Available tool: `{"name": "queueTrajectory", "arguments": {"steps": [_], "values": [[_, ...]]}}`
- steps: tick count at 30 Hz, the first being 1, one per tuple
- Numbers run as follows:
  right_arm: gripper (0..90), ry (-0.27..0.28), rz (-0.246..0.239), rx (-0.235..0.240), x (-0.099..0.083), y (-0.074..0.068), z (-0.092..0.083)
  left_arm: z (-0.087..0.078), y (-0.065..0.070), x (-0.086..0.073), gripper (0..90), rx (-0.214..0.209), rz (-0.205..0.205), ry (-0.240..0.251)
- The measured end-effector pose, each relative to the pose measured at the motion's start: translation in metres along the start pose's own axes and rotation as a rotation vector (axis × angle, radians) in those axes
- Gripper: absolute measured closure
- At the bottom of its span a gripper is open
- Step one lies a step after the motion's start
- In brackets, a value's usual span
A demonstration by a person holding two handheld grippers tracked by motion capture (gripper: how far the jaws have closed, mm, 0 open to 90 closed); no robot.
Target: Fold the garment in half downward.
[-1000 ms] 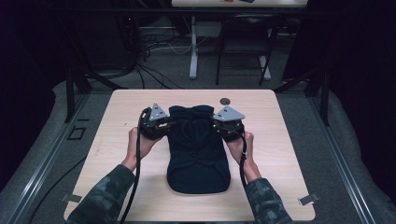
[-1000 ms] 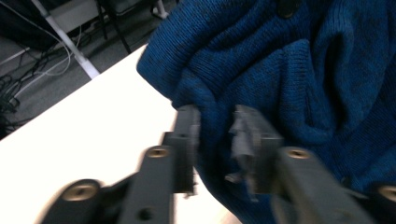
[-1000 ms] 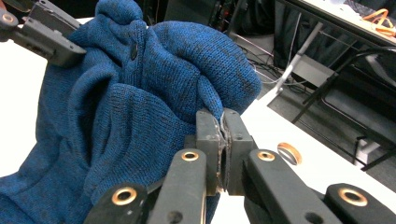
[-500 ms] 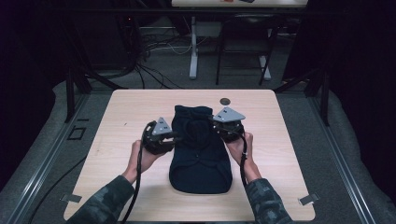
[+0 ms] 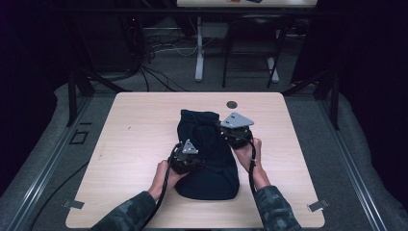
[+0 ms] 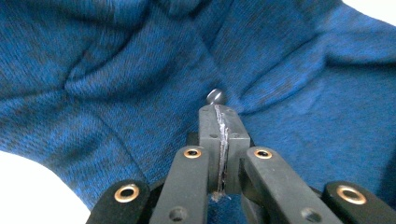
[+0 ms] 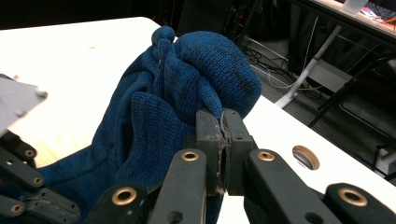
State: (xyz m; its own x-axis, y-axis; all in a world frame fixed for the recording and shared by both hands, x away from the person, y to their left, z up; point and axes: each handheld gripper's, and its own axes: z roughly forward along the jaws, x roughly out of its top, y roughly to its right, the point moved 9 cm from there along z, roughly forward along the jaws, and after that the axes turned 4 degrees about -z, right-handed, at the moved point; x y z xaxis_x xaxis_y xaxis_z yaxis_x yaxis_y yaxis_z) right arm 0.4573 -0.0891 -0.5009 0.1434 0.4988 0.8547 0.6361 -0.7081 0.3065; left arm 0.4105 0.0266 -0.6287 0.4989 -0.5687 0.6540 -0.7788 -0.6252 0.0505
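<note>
A dark blue knit garment [image 5: 211,180] lies bunched in the middle of the wooden table [image 5: 134,125]. My left gripper [image 5: 194,155] rests over the garment's left middle, its jaws shut on the knit [image 6: 116,70]. A small metal bead [image 6: 216,96] shows just past the tips of the left gripper [image 6: 218,114]. My right gripper [image 5: 231,132] sits at the garment's upper right. In the right gripper view the right gripper [image 7: 222,119] is shut on a fold of the fabric [image 7: 210,65], which stands up in a rounded hump.
A round cable hole [image 5: 232,104] is set in the table just beyond the garment, and the right gripper view shows that hole [image 7: 306,157] too. Beyond the far edge are desk legs [image 5: 198,48], a chair frame and floor cables. Bare tabletop lies on both sides.
My left gripper has moved from the garment's upper left corner toward the person and to the right, over the cloth. The garment's top has narrowed. The right gripper shifted slightly.
</note>
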Motion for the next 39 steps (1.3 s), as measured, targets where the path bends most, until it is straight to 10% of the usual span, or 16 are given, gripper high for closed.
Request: {"name": "queueTrajectory", "arguments": {"steps": [15,39], "values": [[88.0,0.034,-0.012,0.057,-0.016,-0.003,-0.038,0.006,-0.007,-0.007,90.0,0.081,-0.130,0.012],[88.0,-0.162,-0.041,0.306,-0.070,-0.084,-0.060,0.003,-0.013,-0.011,90.0,0.025,-0.223,0.023]]}}
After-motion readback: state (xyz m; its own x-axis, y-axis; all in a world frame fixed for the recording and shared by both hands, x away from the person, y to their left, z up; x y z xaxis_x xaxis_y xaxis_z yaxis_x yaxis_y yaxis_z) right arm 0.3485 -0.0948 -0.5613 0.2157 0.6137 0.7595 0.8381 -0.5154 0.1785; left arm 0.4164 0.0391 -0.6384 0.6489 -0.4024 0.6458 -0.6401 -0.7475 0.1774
